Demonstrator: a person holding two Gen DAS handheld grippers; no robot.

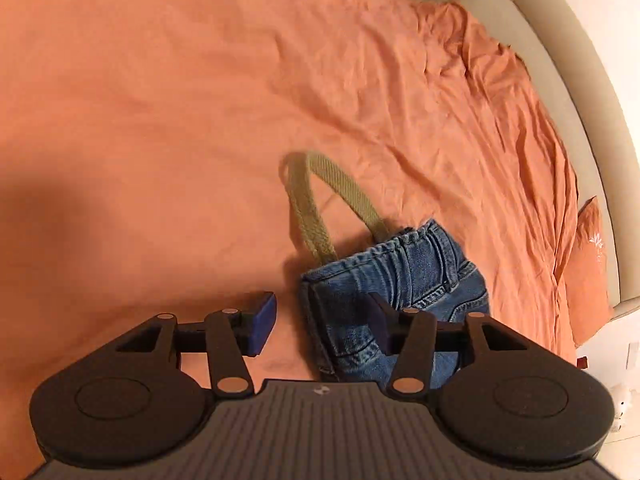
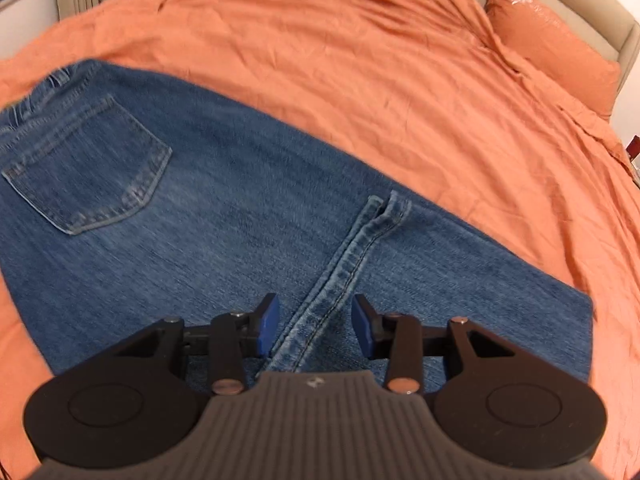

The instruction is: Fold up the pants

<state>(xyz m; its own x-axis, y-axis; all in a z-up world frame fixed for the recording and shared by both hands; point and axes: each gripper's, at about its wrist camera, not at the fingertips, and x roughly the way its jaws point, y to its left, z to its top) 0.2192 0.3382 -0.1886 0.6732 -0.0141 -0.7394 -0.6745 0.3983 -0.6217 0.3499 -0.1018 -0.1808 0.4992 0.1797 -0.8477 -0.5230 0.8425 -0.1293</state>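
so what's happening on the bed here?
A person with two handheld tongs is folding blue jeans on an orange bedsheet. The left tongs are open at the waistband end, where a beige belt loops out. The right tongs are open, straddling a leg seam. Neither grips anything.

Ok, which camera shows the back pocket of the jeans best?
The right wrist view: the back pocket lies flat and whole on the spread jeans, stitching visible. The left wrist view shows only the bunched waistband end and a beige belt, no whole pocket.
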